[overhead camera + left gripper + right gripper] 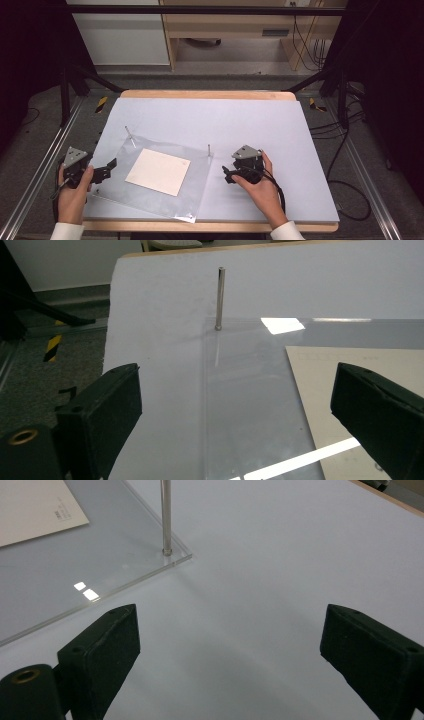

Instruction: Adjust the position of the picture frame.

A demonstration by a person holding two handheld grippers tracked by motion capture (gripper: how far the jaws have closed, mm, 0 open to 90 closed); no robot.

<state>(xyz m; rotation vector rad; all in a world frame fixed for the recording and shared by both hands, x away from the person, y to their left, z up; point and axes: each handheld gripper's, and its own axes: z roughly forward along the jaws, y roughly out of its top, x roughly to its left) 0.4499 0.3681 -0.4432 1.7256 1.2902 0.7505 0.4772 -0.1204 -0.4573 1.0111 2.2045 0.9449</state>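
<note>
Both grippers, left gripper (105, 170) and right gripper (227, 175), rest jaws apart and empty flanking the clear plate (200, 192) near the table's (310, 200) front edge, likely poised to lift it, paper (158, 171) centred, two pins (208, 150) at its far corners.

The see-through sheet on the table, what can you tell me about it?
The clear sheet looks like stiff, glossy plastic: it is transparent, roughly square, and mirrors the lights. It lies flat on the pale grey table cover, turned a bit askew. A thin metal pin stands upright at its far right corner and another pin at its far left. A cream card rests in its middle. The left hand-held gripper is at its left edge.
</note>
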